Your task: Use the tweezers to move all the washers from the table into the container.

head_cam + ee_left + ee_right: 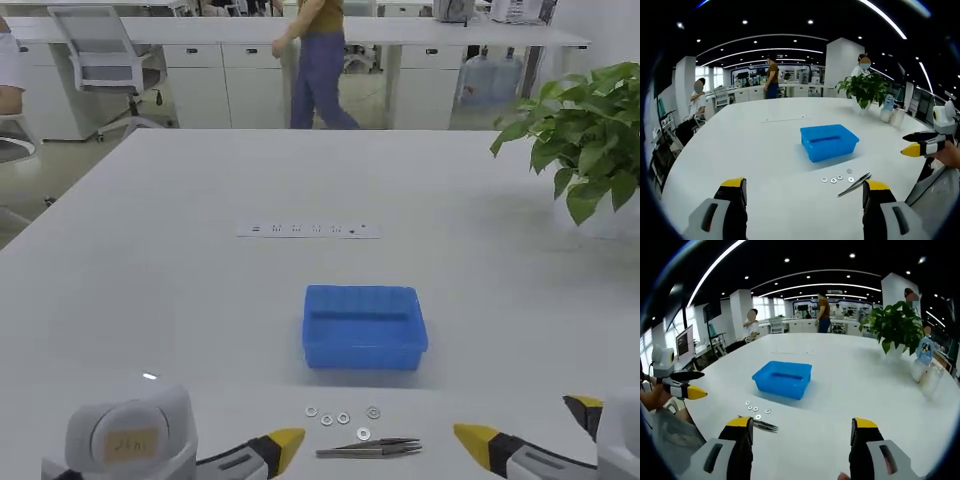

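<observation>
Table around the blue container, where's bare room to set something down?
Bare table lies left of the blue container, right of it toward the plant, and between it and the power strip. Crowded: the near strip in front of the blue container, where the washers and tweezers lie.

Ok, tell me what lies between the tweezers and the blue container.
Five washers lie on the table between the tweezers and the blue container, close to the tweezers; the rest is bare. The head view shows it.
</observation>
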`<state>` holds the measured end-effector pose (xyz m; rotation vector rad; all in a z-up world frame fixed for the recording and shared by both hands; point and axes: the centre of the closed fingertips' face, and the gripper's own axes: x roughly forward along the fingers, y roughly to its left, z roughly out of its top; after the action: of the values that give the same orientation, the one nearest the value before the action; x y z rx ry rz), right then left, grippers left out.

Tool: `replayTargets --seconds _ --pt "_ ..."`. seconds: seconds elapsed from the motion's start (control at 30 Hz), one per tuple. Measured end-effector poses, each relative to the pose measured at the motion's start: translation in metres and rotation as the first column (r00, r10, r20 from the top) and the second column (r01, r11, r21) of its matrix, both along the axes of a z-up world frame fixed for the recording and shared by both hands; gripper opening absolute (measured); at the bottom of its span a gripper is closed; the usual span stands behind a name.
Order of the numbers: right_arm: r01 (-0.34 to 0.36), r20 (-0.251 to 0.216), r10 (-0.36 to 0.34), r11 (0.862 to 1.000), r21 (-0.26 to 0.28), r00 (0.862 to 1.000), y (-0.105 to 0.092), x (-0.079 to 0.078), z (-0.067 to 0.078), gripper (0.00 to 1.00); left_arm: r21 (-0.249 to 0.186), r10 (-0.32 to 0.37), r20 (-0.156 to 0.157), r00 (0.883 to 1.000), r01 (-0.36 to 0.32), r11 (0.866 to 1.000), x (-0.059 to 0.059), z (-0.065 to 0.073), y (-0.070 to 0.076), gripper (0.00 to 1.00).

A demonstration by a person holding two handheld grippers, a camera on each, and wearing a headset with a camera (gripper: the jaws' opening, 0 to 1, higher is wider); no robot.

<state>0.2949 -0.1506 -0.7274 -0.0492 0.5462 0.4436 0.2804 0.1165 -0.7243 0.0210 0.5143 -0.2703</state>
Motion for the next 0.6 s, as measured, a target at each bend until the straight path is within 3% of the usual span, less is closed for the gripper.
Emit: replayTargets --seconds 0.47,0.6 --pt "0.004 -0.001 -0.004 1.000 -0.006 1.000 -0.0006 -0.0005 0.0002 0.80 0.005 -0.008 0.001 1.000 0.008 1.000 -0.0004 -0.0002 -0.0013 0.99" --pt "0.005 0.000 -0.005 1.000 -0.007 1.000 -0.0008 -0.0002 0.0002 0.80 -0.019 -0.022 0.014 1.000 0.023 1.000 -0.0004 0.0029 -0.0053 0.99"
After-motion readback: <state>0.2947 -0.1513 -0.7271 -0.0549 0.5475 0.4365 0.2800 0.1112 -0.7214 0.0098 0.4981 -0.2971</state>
